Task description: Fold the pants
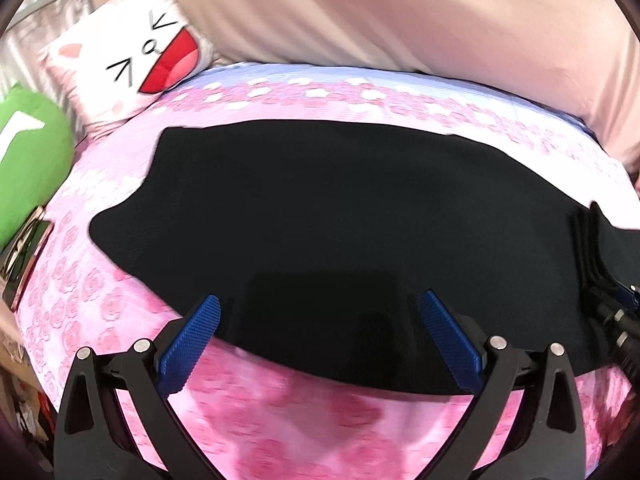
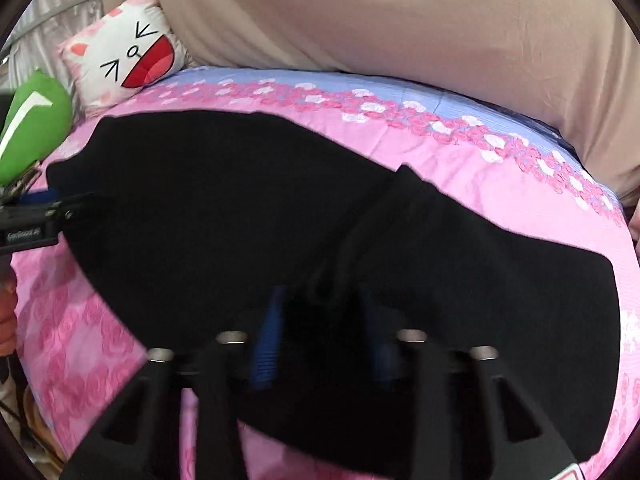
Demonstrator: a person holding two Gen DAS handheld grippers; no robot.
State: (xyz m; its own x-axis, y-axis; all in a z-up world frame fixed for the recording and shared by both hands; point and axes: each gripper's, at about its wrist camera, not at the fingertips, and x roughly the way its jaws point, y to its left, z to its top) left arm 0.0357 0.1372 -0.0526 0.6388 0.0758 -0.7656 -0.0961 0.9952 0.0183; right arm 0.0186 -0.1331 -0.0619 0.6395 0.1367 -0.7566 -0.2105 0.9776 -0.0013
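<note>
left wrist view: left gripper (image 1: 320,340) spread wide over the near edge of the black pants (image 1: 320,208), gripping nothing, likely poised to take that edge.
pants: flat on the pink bedspread (image 1: 280,432), below the cat pillow (image 1: 132,60).
right wrist view: right gripper (image 2: 320,336) nearly closed, pinching a bunched ridge of the pants (image 2: 240,200), probably to lift a fold.

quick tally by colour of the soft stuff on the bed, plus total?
Black: 1, the pants
White and pink: 1, the cat-face cushion
Green: 1, the green plush, only partly in view
Beige: 1, the beige bedding at the back
Total: 4
</note>
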